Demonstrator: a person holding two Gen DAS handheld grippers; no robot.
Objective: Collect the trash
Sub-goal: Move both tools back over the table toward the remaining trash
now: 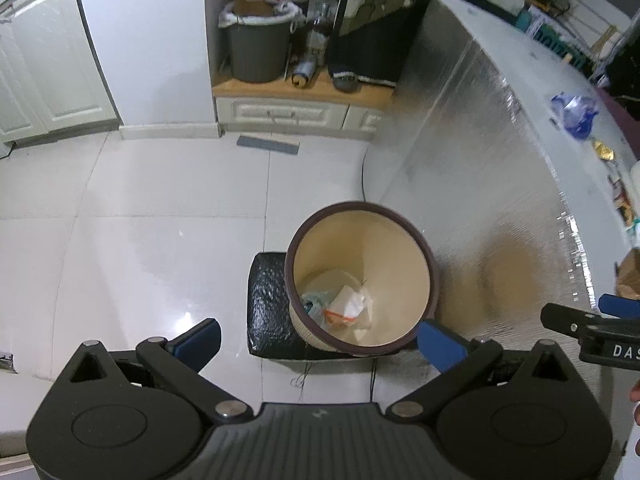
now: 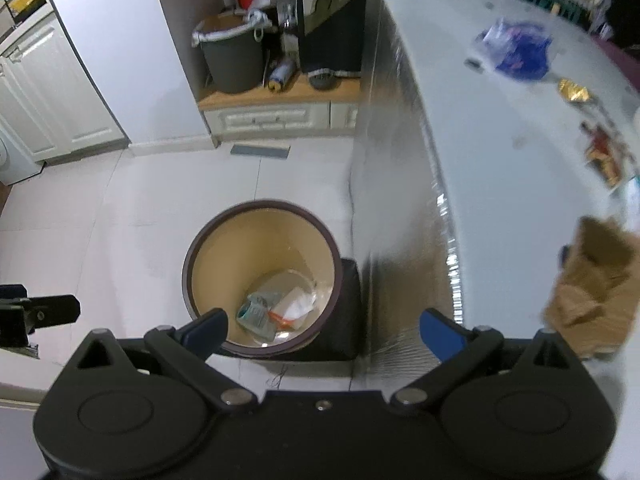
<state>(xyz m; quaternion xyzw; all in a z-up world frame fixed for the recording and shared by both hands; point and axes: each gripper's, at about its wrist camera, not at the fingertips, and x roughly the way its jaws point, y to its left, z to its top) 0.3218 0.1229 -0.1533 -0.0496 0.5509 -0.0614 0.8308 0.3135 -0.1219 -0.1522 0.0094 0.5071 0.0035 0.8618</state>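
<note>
A tan waste bin with a dark rim [image 1: 362, 216] [image 2: 260, 210] stands on the floor beside the counter. Crumpled white paper and wrappers [image 1: 344, 308] [image 2: 280, 308] lie at its bottom. My left gripper [image 1: 320, 338] is open and empty, above the bin's near side. My right gripper [image 2: 324, 330] is open and empty, above the bin's near right edge. On the white counter lie a blue plastic bag [image 2: 516, 50] [image 1: 576, 114], a gold wrapper [image 2: 574, 90], coloured wrappers [image 2: 604, 152] and a brown paper bag [image 2: 592, 280].
A black block [image 1: 266, 304] sits under the bin. The counter's silver side wall [image 1: 460, 184] rises right of the bin. A grey bucket [image 1: 256, 46] and bottles stand on a low wooden cabinet at the back. White tiled floor [image 1: 160, 220] spreads to the left.
</note>
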